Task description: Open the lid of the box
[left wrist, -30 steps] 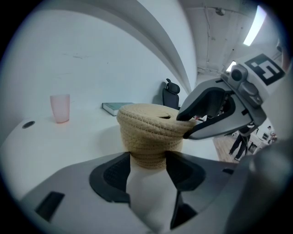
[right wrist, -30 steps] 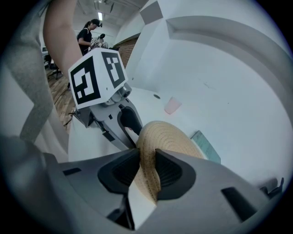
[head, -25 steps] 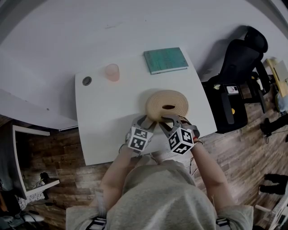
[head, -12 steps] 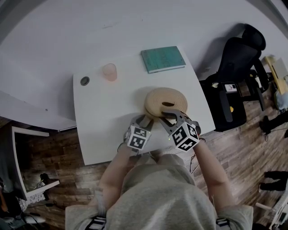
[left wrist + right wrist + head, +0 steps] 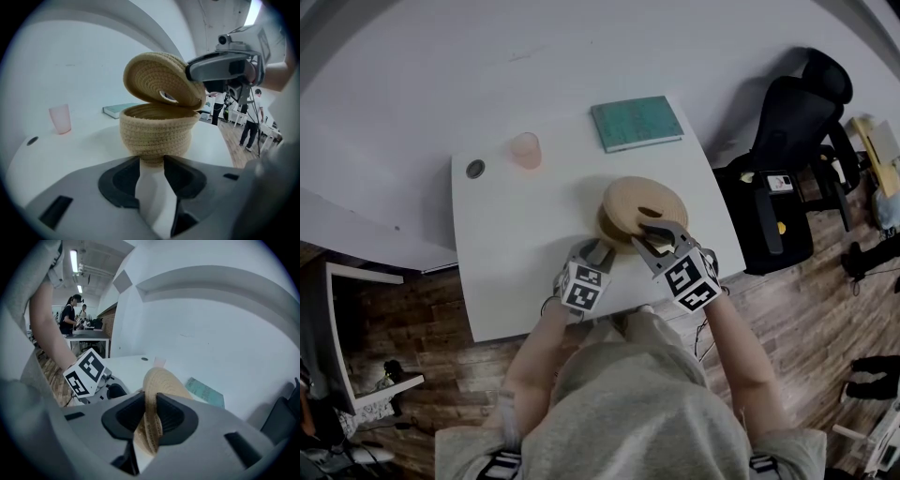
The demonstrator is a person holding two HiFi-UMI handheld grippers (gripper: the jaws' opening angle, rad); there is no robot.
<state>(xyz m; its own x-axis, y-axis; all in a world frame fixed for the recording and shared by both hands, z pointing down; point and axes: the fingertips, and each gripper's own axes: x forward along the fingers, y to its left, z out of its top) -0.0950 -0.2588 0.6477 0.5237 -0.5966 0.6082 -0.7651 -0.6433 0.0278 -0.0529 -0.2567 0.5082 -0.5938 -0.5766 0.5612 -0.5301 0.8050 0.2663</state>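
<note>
Head view, steeply down: woven box [image 5: 157,133] sits near the front of the white surface [image 5: 511,253], lid [image 5: 642,202] tilted up over it. My right tool [image 5: 151,401] pinches the lid's rim edge-on, jaws having just closed on it, prob. so the lid can swing up w/o slipping. My left tool [image 5: 151,161] rests at the box's base. Its jaws have just narrowed but are still spread, bare surface btwn them. I judge it's there to steady the box. Box mouth partly open.

The right gripper [image 5: 654,235], arm bent, clamps the lid [image 5: 642,199] by its edge. The left gripper [image 5: 601,247] has its jaws apart after just closing, the box [image 5: 157,131] just beyond their tips.
</note>
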